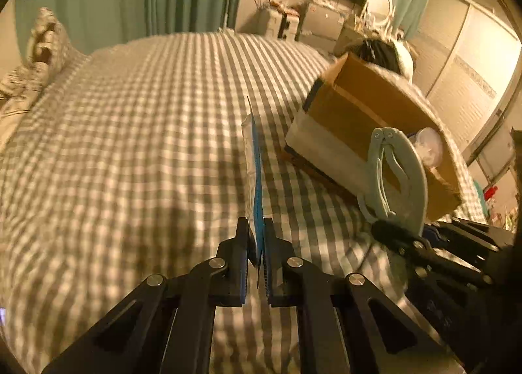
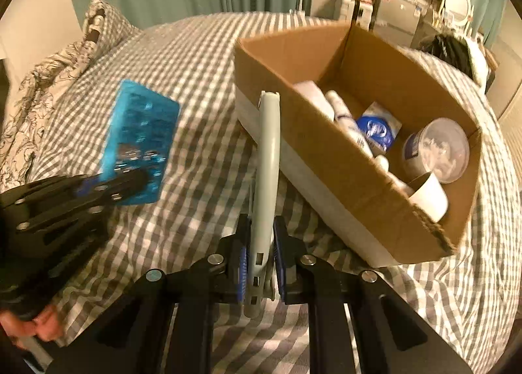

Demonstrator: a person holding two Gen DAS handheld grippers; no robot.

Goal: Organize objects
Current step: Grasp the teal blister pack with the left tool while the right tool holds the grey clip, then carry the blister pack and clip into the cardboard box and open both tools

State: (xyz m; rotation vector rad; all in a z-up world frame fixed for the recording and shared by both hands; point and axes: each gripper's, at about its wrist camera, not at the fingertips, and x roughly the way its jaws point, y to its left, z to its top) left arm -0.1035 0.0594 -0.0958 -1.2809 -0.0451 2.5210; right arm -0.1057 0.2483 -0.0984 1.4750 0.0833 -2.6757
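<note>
The left gripper (image 1: 257, 243) clamps a flat blue packet (image 2: 138, 142); the right gripper (image 2: 261, 256) grips a pale-green clip (image 2: 269, 158) beside the cardboard box (image 2: 326, 158).

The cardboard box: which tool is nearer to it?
Right. The right tool, shut on a grey clip, sits beside the box; the left tool, holding a blue pack, is farther away.

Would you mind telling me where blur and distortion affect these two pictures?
Left wrist view: fisheye bends the bed and wardrobe; the box is smeared. Right wrist view: the blue pack and left gripper are motion-blurred; warm, dim light throughout.
</note>
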